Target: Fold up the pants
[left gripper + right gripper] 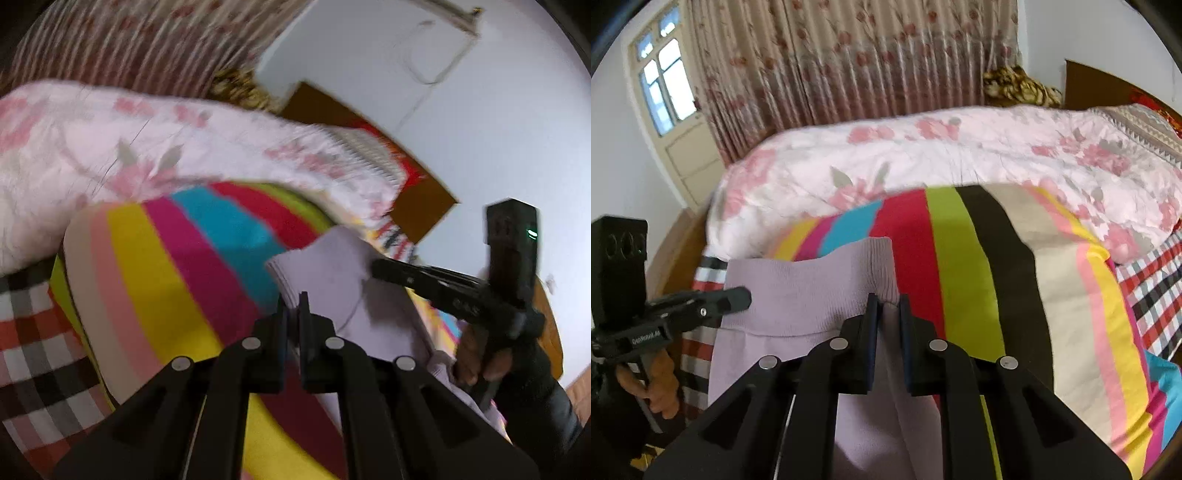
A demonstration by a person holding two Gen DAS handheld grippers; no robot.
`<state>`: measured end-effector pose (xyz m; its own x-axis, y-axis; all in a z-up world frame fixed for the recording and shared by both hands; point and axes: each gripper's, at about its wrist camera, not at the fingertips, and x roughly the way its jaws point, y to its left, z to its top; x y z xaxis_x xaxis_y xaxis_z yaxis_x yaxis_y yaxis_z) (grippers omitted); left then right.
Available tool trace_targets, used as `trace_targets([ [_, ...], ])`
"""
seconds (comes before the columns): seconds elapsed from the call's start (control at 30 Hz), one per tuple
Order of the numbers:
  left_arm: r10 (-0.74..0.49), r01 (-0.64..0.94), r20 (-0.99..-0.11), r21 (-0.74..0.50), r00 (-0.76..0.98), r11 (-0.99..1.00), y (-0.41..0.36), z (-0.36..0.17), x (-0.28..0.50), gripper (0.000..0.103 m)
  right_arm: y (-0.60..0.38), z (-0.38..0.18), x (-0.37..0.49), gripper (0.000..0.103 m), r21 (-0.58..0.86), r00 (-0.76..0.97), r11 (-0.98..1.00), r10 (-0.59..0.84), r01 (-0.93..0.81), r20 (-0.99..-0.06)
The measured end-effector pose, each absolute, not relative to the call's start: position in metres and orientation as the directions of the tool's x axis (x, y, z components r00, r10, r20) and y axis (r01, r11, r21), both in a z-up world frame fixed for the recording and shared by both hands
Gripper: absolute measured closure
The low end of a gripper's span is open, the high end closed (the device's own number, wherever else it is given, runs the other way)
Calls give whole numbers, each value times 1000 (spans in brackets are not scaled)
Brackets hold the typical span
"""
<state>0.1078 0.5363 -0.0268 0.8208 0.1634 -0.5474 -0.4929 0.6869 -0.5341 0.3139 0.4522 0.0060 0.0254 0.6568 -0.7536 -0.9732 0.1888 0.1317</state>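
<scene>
Open striped blanket, bedding bulking behind

The striped blanket (964, 266) is lying flat beyond the pants (798, 295); the floral quilt (923, 155) is rising behind, blocking farther reach.

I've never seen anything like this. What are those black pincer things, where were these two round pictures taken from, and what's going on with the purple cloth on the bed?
No robot here: a person holds a black two-finger gripper in each hand, and each carries a wide-angle camera looking along its fingers. One picture comes from the left gripper, the other from the right gripper; each also shows the other tool off to the side. On the bed lie a bright rainbow-striped blanket, a pink floral quilt and pale lilac knit pants. Both grippers are shut on the pants' ribbed edge, one at each end.
</scene>
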Motion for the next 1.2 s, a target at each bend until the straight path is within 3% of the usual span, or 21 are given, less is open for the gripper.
trace_targets([
  [0.07,155,-555,-626,-516,764,652,545,-59,118,98,467,-21,316,91,120,31,212,597,-970,-802],
  [0.13,142,-550,-612,-555,778,624,548,-77,112,95,470,-34,316,88,117,35,219,586,-969,-810],
  [0.17,131,-538,-599,-574,790,617,548,-78,107,92,468,-32,317,80,135,24,224,589,-965,-807],
  [0.2,135,-538,-592,-585,795,607,548,-75,102,83,466,-28,320,71,156,11,233,589,-960,-808],
  [0.23,165,-562,-596,-576,786,593,547,-68,94,74,462,-22,322,49,166,7,242,585,-956,-811],
  [0.27,205,-592,-603,-560,771,579,544,-60,85,45,454,-12,323,42,153,18,239,591,-959,-806],
  [0.3,240,-608,-595,-556,767,566,540,-51,75,26,446,1,321,42,140,22,216,611,-966,-791],
  [0.37,208,-527,-519,-599,829,603,522,-33,56,24,424,25,313,42,140,-39,107,646,-984,-762],
  [0.5,-21,-327,-468,-649,884,687,471,-18,47,24,378,49,279,43,17,-4,14,636,-1000,-772],
  [0.6,-193,-221,-430,-739,882,636,437,-23,37,24,330,56,258,43,-39,67,57,680,-998,-730],
  [0.77,-477,-65,-186,-964,859,259,406,-59,29,25,247,48,237,43,38,149,229,741,-973,-654],
  [0.9,-474,-23,-72,-994,878,108,404,-73,52,25,211,38,221,43,110,198,334,761,-936,-618],
  [1.0,-417,-89,-85,-996,905,11,408,-89,69,27,185,40,211,43,206,217,393,793,-896,-569],
  [1.03,-404,-136,-127,-991,906,8,409,-92,76,29,176,43,208,43,229,216,396,805,-889,-552],
  [1.07,-398,-177,-167,-984,902,14,409,-94,81,34,171,45,206,42,235,218,397,810,-887,-545],
  [1.13,-380,-260,-250,-965,890,25,408,-97,88,57,160,50,199,42,223,238,410,807,-884,-541],
  [1.17,-370,-276,-273,-960,888,44,408,-97,90,76,156,51,198,42,217,243,415,803,-884,-544],
  [1.2,-364,-286,-294,-955,884,78,409,-94,93,85,153,51,196,42,211,251,422,799,-882,-547],
])
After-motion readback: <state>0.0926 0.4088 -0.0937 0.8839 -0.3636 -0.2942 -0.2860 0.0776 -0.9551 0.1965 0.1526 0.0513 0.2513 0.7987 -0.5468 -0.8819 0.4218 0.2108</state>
